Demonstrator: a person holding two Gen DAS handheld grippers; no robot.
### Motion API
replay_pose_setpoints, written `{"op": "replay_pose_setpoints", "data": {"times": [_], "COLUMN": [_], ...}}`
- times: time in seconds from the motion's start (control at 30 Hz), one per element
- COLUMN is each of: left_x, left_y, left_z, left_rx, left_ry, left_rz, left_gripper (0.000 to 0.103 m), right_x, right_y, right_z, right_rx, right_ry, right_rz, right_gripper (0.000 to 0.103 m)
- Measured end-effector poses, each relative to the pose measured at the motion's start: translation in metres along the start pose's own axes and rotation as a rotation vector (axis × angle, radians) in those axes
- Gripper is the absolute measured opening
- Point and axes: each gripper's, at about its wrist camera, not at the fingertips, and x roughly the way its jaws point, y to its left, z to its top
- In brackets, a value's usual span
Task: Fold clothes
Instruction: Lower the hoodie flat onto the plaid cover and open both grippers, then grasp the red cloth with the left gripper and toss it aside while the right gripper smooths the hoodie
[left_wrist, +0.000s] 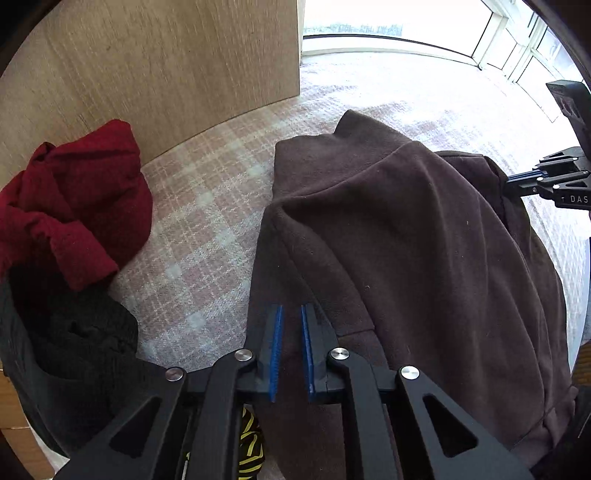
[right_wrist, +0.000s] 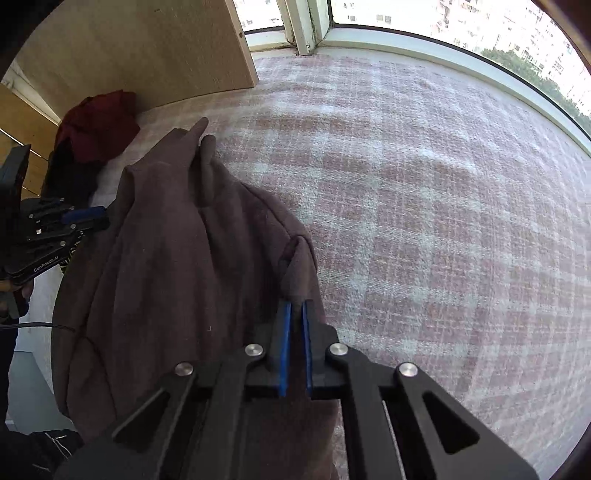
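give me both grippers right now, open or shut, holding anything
left gripper: shut on the brown garment
right gripper: shut on the brown garment

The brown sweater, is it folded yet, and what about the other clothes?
Not yet. The brown sweater lies bunched on the checked blanket, its edges pinched by the left gripper and the right gripper. The red garment and black garment sit crumpled beside it, still to fold.
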Motion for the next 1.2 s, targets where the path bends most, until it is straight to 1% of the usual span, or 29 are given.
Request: {"op": "replay_pose_setpoints", "data": {"times": [0.07,0.13,0.23,0.27,0.3,0.33,0.37,0.4,0.43,0.5,0.57,0.63,0.67,0.73,0.8,0.87,0.93,0.97,1.0,1.03,1.07,1.13,1.17,1.2], "left_x": [-0.009,-0.020,-0.033,-0.037,-0.041,-0.046,-0.049,-0.052,-0.054,-0.053,-0.049,-0.040,-0.034,-0.022,-0.015,-0.021,-0.036,-0.043,-0.052,-0.063,-0.077,-0.102,-0.111,-0.117], "left_y": [0.002,0.008,0.020,0.024,0.025,0.024,0.020,0.017,0.013,0.014,0.021,0.034,0.040,0.055,0.074,0.104,0.139,0.157,0.174,0.187,0.193,0.186,0.177,0.165], "left_z": [-0.003,-0.004,-0.003,-0.002,-0.002,-0.003,-0.005,-0.008,-0.011,-0.020,-0.031,-0.040,-0.043,-0.044,-0.046,-0.051,-0.062,-0.069,-0.076,-0.083,-0.088,-0.087,-0.082,-0.073], "left_rx": [-0.010,-0.032,-0.063,-0.073,-0.073,-0.066,-0.051,-0.032,-0.013,-0.011,-0.028,-0.073,-0.091,-0.120,-0.159,-0.211,-0.261,-0.288,-0.323,-0.358,-0.380,-0.370,-0.356,-0.336], "left_ry": [-0.023,-0.051,-0.074,-0.076,-0.079,-0.081,-0.080,-0.077,-0.074,-0.062,-0.050,-0.043,-0.038,-0.029,-0.025,-0.036,-0.034,-0.026,-0.017,-0.025,-0.052,-0.129,-0.168,-0.205], "left_rz": [-0.004,0.003,-0.021,-0.030,-0.044,-0.060,-0.067,-0.070,-0.073,-0.073,-0.078,-0.100,-0.073,0.031,0.135,0.248,0.437,0.520,0.568,0.573,0.561,0.520,0.468,0.385], "left_gripper": [0.009,0.009,0.009,0.008,0.008,0.010,0.014,0.018,0.023,0.024,0.024,0.024,0.024,0.026,0.023,0.019,0.018,0.018,0.018,0.017,0.016,0.016,0.017,0.018], "right_x": [-0.024,-0.050,-0.092,-0.104,-0.111,-0.110,-0.107,-0.103,-0.099,-0.090,-0.075,-0.054,-0.043,-0.024,0.000,0.008,0.009,0.008,0.007,0.007,0.006,0.003,0.004,0.005], "right_y": [0.001,-0.002,-0.015,-0.019,-0.024,-0.031,-0.044,-0.062,-0.075,-0.088,-0.072,-0.046,-0.033,-0.009,0.012,0.021,0.021,0.018,0.016,0.013,0.012,0.011,0.012,0.014], "right_z": [-0.005,-0.009,-0.007,-0.005,-0.001,0.005,0.009,0.013,0.015,0.016,0.011,0.006,0.003,-0.004,-0.008,-0.016,-0.021,-0.023,-0.024,-0.023,-0.023,-0.023,-0.022,-0.021], "right_rx": [-0.012,-0.013,-0.016,-0.017,-0.026,-0.040,-0.018,0.031,0.071,0.118,0.080,0.026,0.000,-0.055,-0.104,-0.124,-0.108,-0.096,-0.083,-0.069,-0.060,-0.052,-0.046,-0.040], "right_ry": [-0.042,-0.086,-0.155,-0.174,-0.206,-0.230,-0.222,-0.198,-0.177,-0.150,-0.130,-0.099,-0.082,-0.043,-0.009,0.014,0.024,0.024,0.022,0.018,0.011,-0.007,-0.013,-0.019], "right_rz": [-0.010,-0.040,-0.130,-0.184,-0.285,-0.405,-0.429,-0.387,-0.351,-0.304,-0.255,-0.206,-0.185,-0.153,-0.159,-0.160,-0.141,-0.132,-0.126,-0.123,-0.123,-0.124,-0.123,-0.118], "right_gripper": [0.005,0.005,0.004,0.002,0.000,0.001,0.001,0.001,0.001,0.002,0.003,0.005,0.005,0.005,0.005,0.005,0.005,0.005,0.005,0.005,0.005,0.006,0.006,0.006]}}
